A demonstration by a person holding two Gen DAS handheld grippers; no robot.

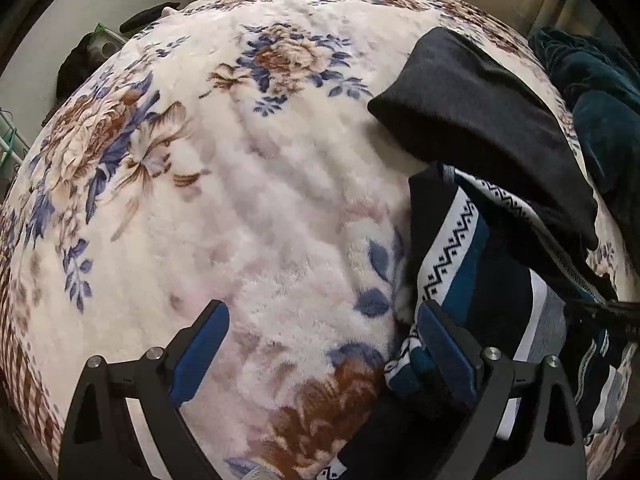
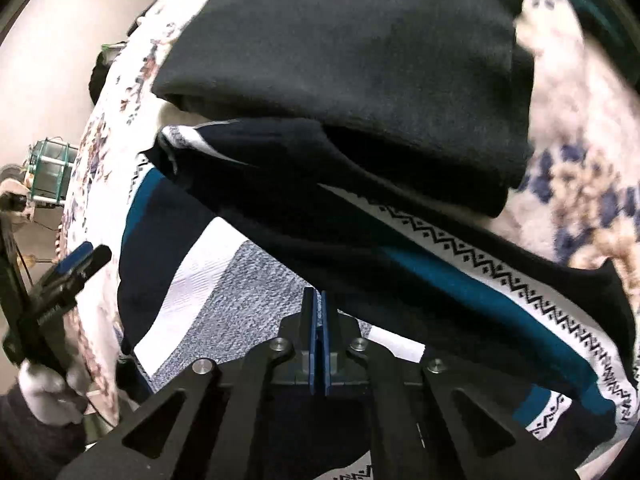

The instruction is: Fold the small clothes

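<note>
A patterned sweater [image 1: 472,272], navy with teal, white and grey bands and a zigzag trim, lies on the floral blanket [image 1: 248,208] at the right. A folded black garment [image 1: 480,104] rests on its far part. My left gripper [image 1: 324,320] is open, low over the blanket, with its right finger at the sweater's left edge. In the right wrist view the sweater [image 2: 248,280] fills the middle and a fold of it is lifted. My right gripper [image 2: 316,300] is shut on the sweater's lifted edge. The black garment [image 2: 360,60] lies beyond. The left gripper [image 2: 84,258] shows at the left.
A dark teal blanket [image 1: 600,92] is heaped at the bed's far right. Dark items and a green rack [image 1: 8,148] stand beside the bed at the left, against a pale wall. A white-gloved hand [image 2: 44,384] holds the left gripper.
</note>
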